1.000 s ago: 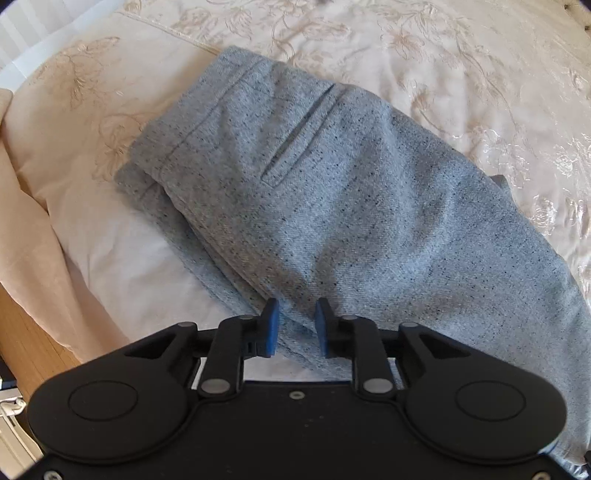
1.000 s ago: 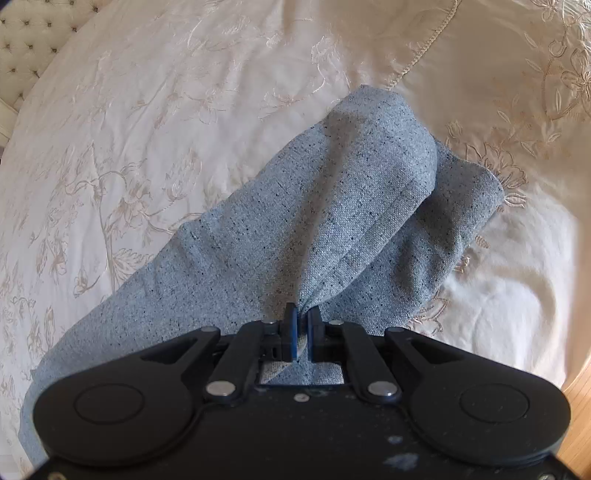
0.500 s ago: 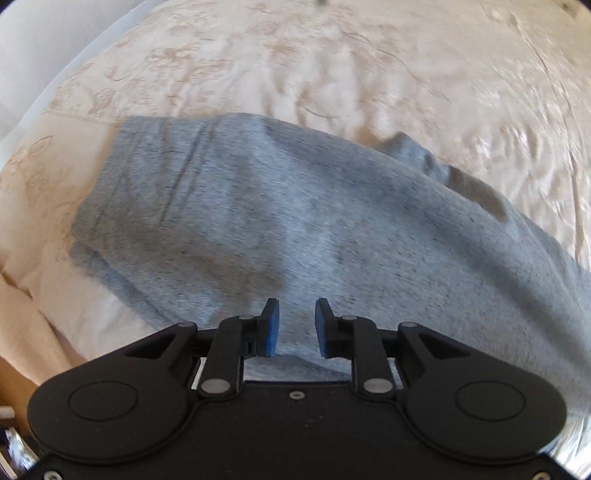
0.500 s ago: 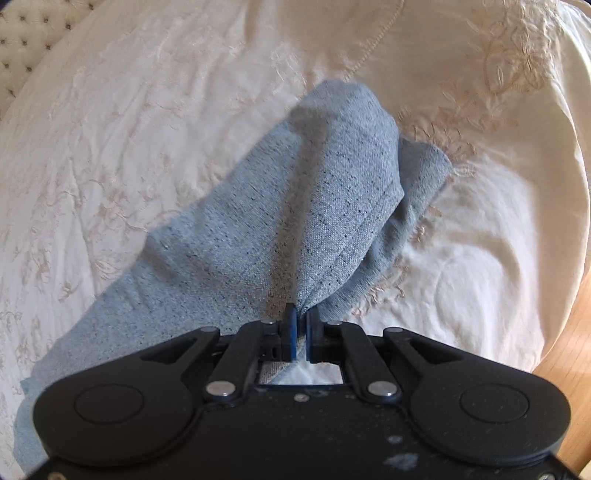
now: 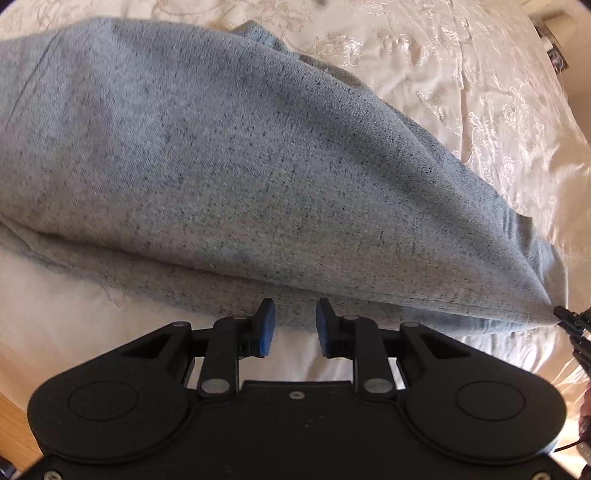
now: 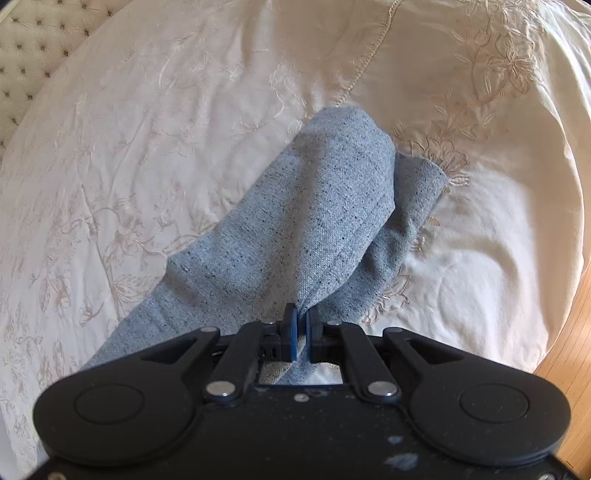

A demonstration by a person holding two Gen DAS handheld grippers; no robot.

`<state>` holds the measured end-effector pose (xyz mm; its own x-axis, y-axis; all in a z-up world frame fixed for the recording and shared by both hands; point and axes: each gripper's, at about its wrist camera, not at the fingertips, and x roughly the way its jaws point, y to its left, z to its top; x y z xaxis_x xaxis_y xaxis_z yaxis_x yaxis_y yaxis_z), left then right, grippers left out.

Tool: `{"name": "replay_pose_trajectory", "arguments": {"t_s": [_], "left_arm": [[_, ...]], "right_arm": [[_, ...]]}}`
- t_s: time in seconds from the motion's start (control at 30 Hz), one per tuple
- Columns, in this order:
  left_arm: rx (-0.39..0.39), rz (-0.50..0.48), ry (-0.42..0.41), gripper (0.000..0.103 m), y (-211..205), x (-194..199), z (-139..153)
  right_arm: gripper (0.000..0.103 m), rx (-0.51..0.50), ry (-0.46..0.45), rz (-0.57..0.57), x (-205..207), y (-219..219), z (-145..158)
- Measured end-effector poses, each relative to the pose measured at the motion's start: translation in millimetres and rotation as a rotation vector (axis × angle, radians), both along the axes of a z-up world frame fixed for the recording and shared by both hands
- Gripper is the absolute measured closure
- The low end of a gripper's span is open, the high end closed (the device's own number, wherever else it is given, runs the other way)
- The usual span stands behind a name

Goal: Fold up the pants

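Note:
The grey speckled pants lie on a cream embroidered bedspread. My left gripper is open and empty, its blue pads just at the near edge of the pants. My right gripper is shut on the pants and lifts a fold of the cloth off the bed, so the fabric runs taut from the jaws. In the left wrist view the right gripper's tip shows at the far right, pinching the pants' corner.
The bedspread fills both views. A tufted headboard stands at the upper left of the right wrist view. Wooden floor shows past the bed's edge at the right, and also in the left wrist view.
My left gripper has swung right along the pants' near edge and come closer. My right gripper has kept its grip and pulled the fold up and along.

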<state>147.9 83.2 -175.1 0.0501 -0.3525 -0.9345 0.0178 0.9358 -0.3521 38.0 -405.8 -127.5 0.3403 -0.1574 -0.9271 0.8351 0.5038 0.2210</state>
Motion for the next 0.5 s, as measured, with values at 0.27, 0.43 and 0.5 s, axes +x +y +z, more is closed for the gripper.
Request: {"name": "replay_pose_trajectory", "arguments": {"t_s": [0.27,0.43,0.5], "left_arm": [[-0.123,0.164,0.034,0.062,-3.3,3.1,-16.4],[-0.169,0.278,0.035,0.061,-3.9,2.6,-24.6],[-0.209,0.316,0.018,0.060,1.7,-3.6,-20.3]], "right_arm": [[0.098,-0.008,-0.048,0.020,7.1,-5.0,24.1],[0.098,-0.008,-0.041,0.046,10.7,-5.7,25.5],[0.098,-0.002,-0.032,0.050,10.3,-6.2,23.4]]}}
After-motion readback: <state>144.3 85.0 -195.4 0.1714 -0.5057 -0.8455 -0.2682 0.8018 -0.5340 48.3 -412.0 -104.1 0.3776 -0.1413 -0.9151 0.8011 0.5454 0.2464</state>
